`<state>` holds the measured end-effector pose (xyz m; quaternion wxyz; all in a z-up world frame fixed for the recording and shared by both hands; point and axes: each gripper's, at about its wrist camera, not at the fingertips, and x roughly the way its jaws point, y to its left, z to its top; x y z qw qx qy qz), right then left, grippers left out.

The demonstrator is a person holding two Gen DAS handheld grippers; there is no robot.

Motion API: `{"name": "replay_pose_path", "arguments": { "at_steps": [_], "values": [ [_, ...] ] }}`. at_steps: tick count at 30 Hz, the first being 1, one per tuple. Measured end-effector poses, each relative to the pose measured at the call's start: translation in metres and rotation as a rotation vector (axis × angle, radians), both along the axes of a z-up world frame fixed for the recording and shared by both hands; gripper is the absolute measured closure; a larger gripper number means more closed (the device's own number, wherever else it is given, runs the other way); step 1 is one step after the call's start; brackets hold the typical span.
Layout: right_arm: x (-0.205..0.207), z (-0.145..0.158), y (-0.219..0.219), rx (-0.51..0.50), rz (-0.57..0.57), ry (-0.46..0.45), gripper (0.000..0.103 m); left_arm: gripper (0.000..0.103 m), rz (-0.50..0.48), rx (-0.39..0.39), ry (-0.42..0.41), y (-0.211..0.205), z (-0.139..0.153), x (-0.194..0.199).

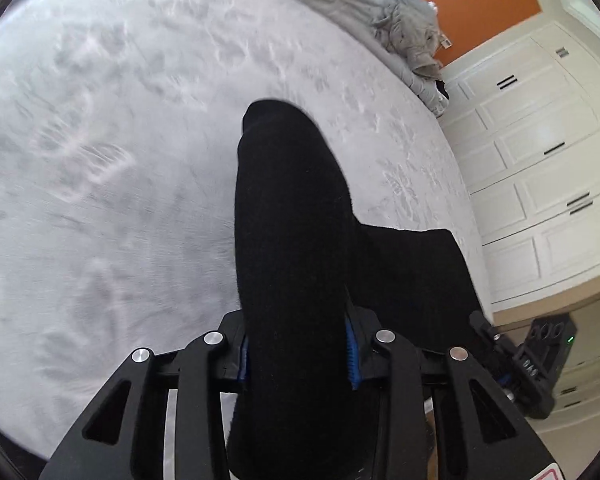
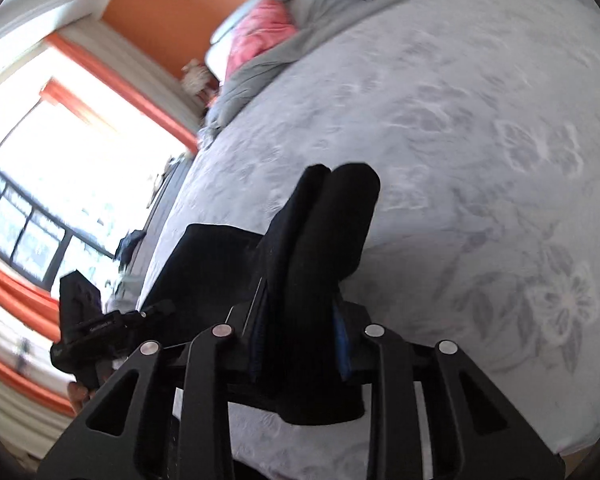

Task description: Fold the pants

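The black pants (image 1: 292,240) hang bunched over the pale grey floral bedspread (image 1: 100,160). My left gripper (image 1: 296,354) is shut on a thick fold of them; the cloth runs forward between its blue-padded fingers and spreads to the right. My right gripper (image 2: 300,344) is shut on another bunch of the pants (image 2: 324,240), with cloth rising in two rolls ahead of it. The other gripper shows at the right edge of the left wrist view (image 1: 520,360) and at the lower left of the right wrist view (image 2: 88,328). The fingertips are hidden by cloth.
A crumpled grey duvet (image 1: 380,12) and a pink item (image 2: 260,36) lie at the far end of the bed. White cabinets (image 1: 540,160) stand to the right of the bed. A bright window (image 2: 60,180) with orange curtains is on the other side.
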<state>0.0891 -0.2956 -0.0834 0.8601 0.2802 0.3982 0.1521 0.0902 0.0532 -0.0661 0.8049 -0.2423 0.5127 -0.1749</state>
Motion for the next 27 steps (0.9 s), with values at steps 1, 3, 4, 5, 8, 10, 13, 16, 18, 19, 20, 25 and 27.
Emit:
{"name": "replay_pose_path", "arguments": {
  "at_steps": [1,3,4,5,8,10,13,16,18,19,20,25,27],
  "values": [
    [-0.007,-0.001,0.008,-0.024,0.015,0.001,0.071,0.070,0.001,0.010,-0.003,0.009,0.004,-0.012],
    [-0.017,-0.025,0.023,-0.073,0.058,0.043,0.062,0.061,0.016,0.049,0.019,0.022,-0.004,-0.030],
    [-0.020,-0.042,0.027,-0.114,0.060,0.082,0.059,0.060,0.028,0.100,0.042,0.026,-0.015,-0.038],
    [-0.022,-0.056,0.030,-0.188,0.023,0.122,0.059,0.060,0.035,0.143,0.071,0.028,-0.027,-0.041],
    [-0.049,-0.055,0.025,-0.254,-0.063,0.122,0.057,0.056,0.102,0.204,0.135,0.038,-0.055,-0.056],
    [-0.061,-0.037,0.023,-0.144,-0.049,0.067,0.049,0.053,0.110,0.182,0.077,0.043,-0.045,-0.069],
    [-0.058,-0.026,0.042,-0.173,0.025,0.055,0.037,0.035,0.110,0.224,-0.027,0.040,-0.021,-0.083],
    [-0.043,-0.052,0.066,-0.176,0.105,0.142,0.037,0.030,0.115,0.221,-0.096,0.039,-0.003,-0.091],
    [-0.032,-0.076,0.079,-0.144,0.124,0.179,0.043,0.027,0.122,0.200,-0.113,0.047,0.005,-0.098],
    [-0.028,-0.082,0.083,-0.143,0.114,0.173,0.062,0.026,0.130,0.186,-0.115,0.052,0.008,-0.103],
    [-0.025,-0.081,0.087,-0.141,0.111,0.172,0.081,0.026,0.136,0.179,-0.114,0.059,0.010,-0.107],
    [-0.017,-0.002,0.140,-0.153,0.213,0.057,0.087,0.026,0.192,0.181,-0.119,0.112,0.022,-0.120],
    [-0.010,0.031,0.186,-0.117,0.324,0.000,0.088,0.026,0.235,0.189,-0.129,0.137,0.028,-0.128]
  ]
}}
